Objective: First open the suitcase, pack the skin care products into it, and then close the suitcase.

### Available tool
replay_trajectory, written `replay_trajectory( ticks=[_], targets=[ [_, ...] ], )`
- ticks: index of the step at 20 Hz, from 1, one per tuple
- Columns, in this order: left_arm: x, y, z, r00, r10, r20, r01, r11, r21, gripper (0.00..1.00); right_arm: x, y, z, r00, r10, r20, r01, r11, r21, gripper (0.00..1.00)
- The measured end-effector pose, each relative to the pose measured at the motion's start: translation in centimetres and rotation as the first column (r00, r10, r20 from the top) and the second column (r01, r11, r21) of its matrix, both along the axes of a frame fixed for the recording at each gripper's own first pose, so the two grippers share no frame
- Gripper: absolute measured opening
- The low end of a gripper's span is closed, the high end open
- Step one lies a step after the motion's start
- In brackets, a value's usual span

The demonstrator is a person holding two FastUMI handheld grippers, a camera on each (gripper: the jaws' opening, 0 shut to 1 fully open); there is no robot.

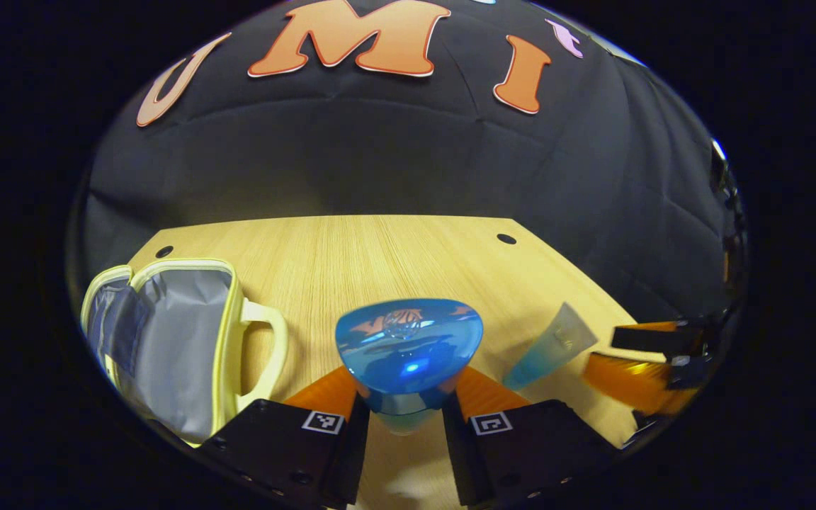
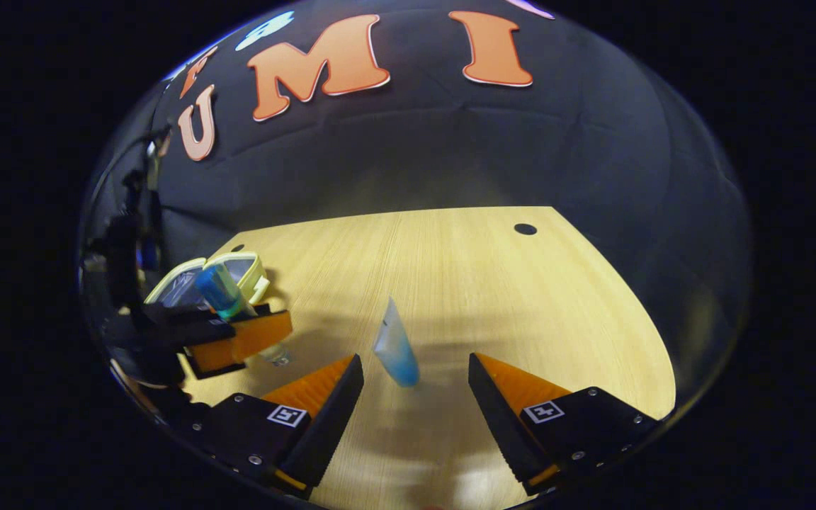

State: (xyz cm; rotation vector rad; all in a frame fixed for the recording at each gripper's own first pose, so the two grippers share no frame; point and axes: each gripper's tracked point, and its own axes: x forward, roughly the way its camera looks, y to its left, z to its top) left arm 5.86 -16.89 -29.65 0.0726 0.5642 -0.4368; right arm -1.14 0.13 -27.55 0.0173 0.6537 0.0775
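Left gripper view has the left gripper (image 1: 408,425) with its jaws clamped on a blue-capped bottle (image 1: 409,354), held upright above the table (image 1: 394,255), the glossy cap towards the camera. The suitcase (image 1: 174,347), a small yellow-trimmed case with a grey lining, lies open on the table to that gripper's left, its handle facing the bottle. A blue tube (image 1: 548,347) lies on the table to the right, near the other gripper. Right gripper view shows the right gripper (image 2: 415,411) with jaws wide apart, low over the table, the tube (image 2: 395,347) lying just ahead between its fingers, not yet touched. The step in hand looks like carrying the bottle into the case while the tube is lined up. To do it well, I would keep the bottle level, swing it across above the yellow rim rather than over the handle, lower it until it rests on the lining, then release. The cap looks slick, so the grip should stay firm.
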Motion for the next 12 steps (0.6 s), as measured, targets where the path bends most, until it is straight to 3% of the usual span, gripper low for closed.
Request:
replay_trajectory(
  ticks=[6, 8, 9, 10, 12],
  targets=[
    [-2.8, 3.2, 4.7, 0.999, 0.03, -0.041, -0.031, 0.999, -0.015, 0.5, 2.6, 1.5, -5.1, 0.996, 0.055, -0.071, -0.058, 0.998, -0.041, 0.94],
    [-3.2, 4.5, 5.5, 0.997, 0.051, -0.052, -0.052, 0.998, -0.026, 0.5, 3.0, 1.3, -6.7, 0.993, 0.067, -0.099, -0.075, 0.994, -0.075, 0.88],
    [-3.4, 5.2, 5.6, 0.996, 0.063, -0.058, -0.064, 0.997, -0.03, 0.5, 3.2, 1.6, -6.9, 0.992, 0.073, -0.104, -0.08, 0.994, -0.072, 0.75],
    [-3.5, 5.9, 5.7, 0.995, 0.075, -0.064, -0.077, 0.997, -0.029, 0.5, 3.3, 1.6, -7.1, 0.991, 0.077, -0.109, -0.085, 0.994, -0.075, 0.78],
    [-3.6, 7.2, 5.9, 0.993, 0.094, -0.071, -0.097, 0.995, -0.033, 0.51, 3.3, 1.3, -7.6, 0.99, 0.08, -0.116, -0.091, 0.992, -0.089, 0.7]
  ],
)
